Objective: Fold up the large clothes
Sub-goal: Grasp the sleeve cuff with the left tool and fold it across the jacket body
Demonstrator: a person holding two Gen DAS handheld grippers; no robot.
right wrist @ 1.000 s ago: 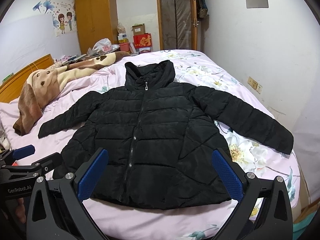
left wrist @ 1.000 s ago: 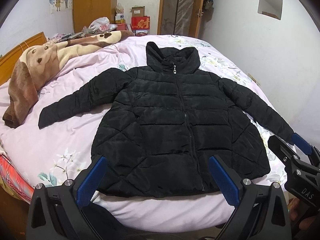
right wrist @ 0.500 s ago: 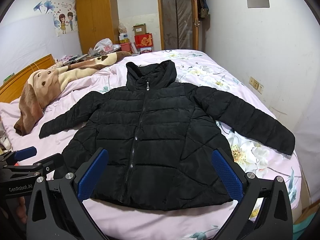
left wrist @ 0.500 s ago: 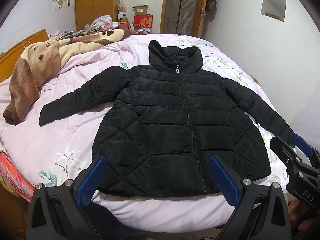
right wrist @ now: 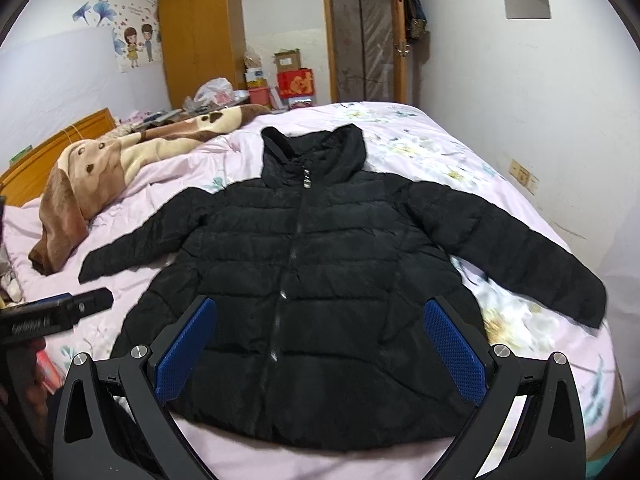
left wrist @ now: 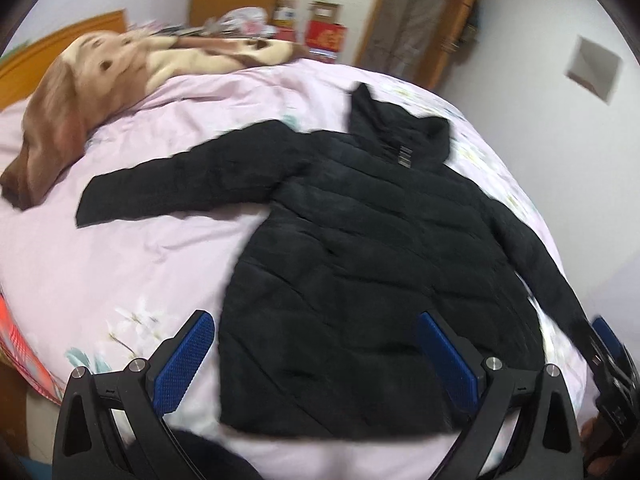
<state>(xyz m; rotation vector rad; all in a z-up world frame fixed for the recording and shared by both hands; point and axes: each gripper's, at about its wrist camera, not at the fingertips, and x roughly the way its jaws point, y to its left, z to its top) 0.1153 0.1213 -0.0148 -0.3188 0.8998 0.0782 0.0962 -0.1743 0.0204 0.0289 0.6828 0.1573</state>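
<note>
A black puffer jacket [right wrist: 312,272] lies flat and zipped on the pink bed, hood away from me, both sleeves spread out. In the left wrist view the same jacket [left wrist: 360,248] looks blurred and sits right of centre. My left gripper [left wrist: 316,354] hangs open over the jacket's lower left hem, holding nothing. Open as well, my right gripper [right wrist: 320,346] hovers above the hem near the zipper, apart from the cloth. The left gripper's body [right wrist: 60,312] shows at the right wrist view's left edge.
A brown and cream dog-print blanket [right wrist: 104,168] lies bunched at the bed's left by the wooden headboard [right wrist: 48,152]. A wardrobe [right wrist: 200,40], boxes and a door stand behind. The white wall [right wrist: 540,128] runs close along the bed's right side.
The left gripper has swung left and tilted, so the jacket now sits right of centre and blurred. The right gripper has edged slightly forward. The jacket has not moved.
</note>
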